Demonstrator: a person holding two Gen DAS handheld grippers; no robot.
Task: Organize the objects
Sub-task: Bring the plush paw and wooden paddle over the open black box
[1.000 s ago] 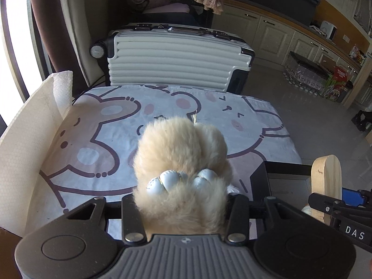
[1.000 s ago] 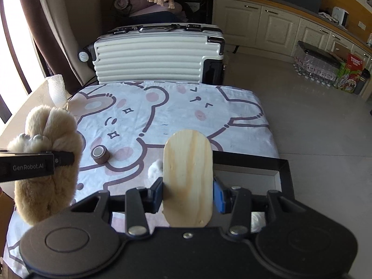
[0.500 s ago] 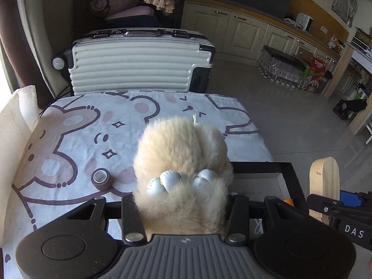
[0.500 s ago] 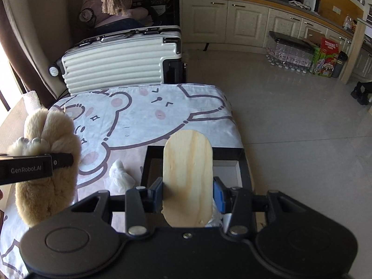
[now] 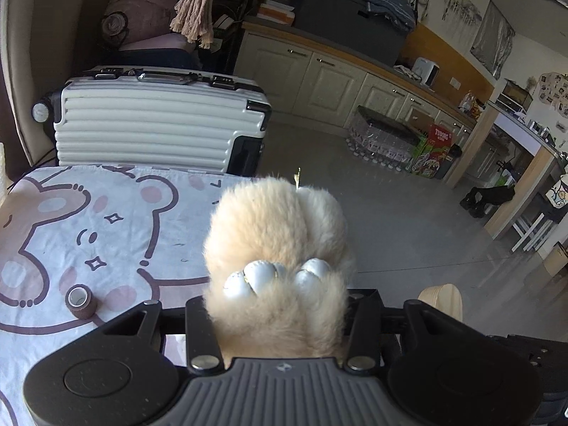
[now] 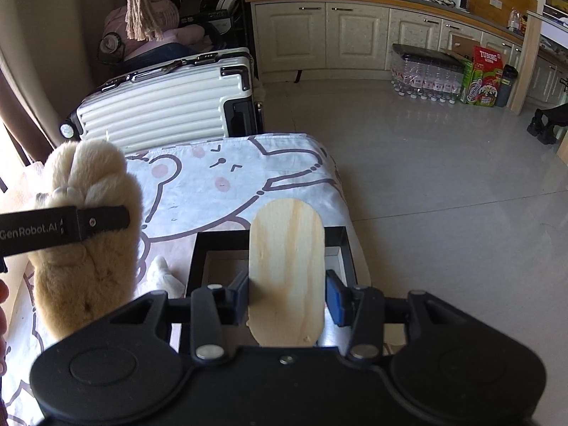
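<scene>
1. While raised above the bear-print cloth (image 5: 106,220), the left gripper (image 5: 280,316) clamps a fluffy cream plush paw (image 5: 277,241).
2. Right gripper (image 6: 287,293) grips a pale oval wooden board (image 6: 287,266) over the black-rimmed tray (image 6: 220,239).

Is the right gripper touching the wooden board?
Touching. The right wrist view shows the right gripper with its blue pads pressed against both edges of the wooden board, holding it upright.
</scene>
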